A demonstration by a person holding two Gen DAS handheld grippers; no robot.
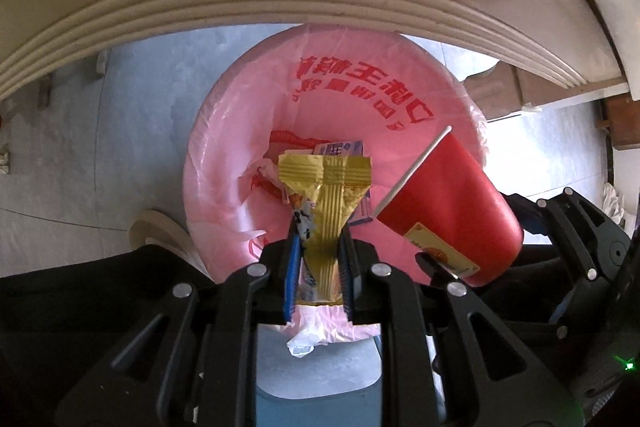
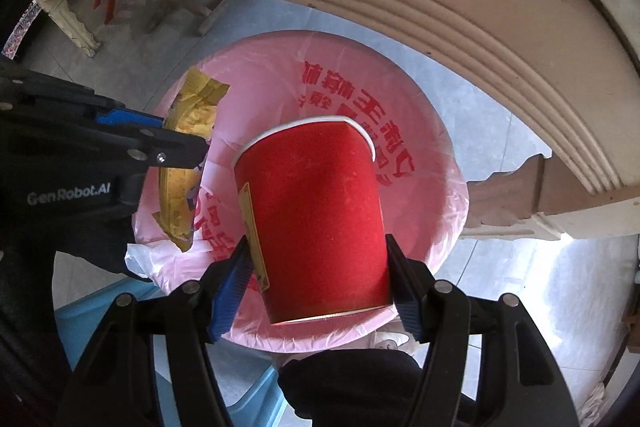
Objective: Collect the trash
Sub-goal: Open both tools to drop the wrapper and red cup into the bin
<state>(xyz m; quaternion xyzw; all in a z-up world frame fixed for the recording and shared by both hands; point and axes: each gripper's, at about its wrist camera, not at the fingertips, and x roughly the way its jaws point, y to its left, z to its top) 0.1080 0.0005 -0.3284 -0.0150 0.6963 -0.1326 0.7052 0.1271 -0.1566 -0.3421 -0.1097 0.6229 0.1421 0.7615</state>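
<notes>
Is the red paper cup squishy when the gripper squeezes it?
Probably a little. The red paper cup has a rim that looks bent out of round, so its thin wall likely gives. Held between the right gripper pads, it seems light and looks empty from below.

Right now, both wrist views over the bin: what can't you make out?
- Bin contents: in the left wrist view the gold wrapper covers most of the trash in the pink-lined bin; a small carton only peeks out.
- Bin floor: in the right wrist view the red cup blocks it.
- Cup label: edge-on, unreadable.
- Cup interior: not shown in either view.
</notes>
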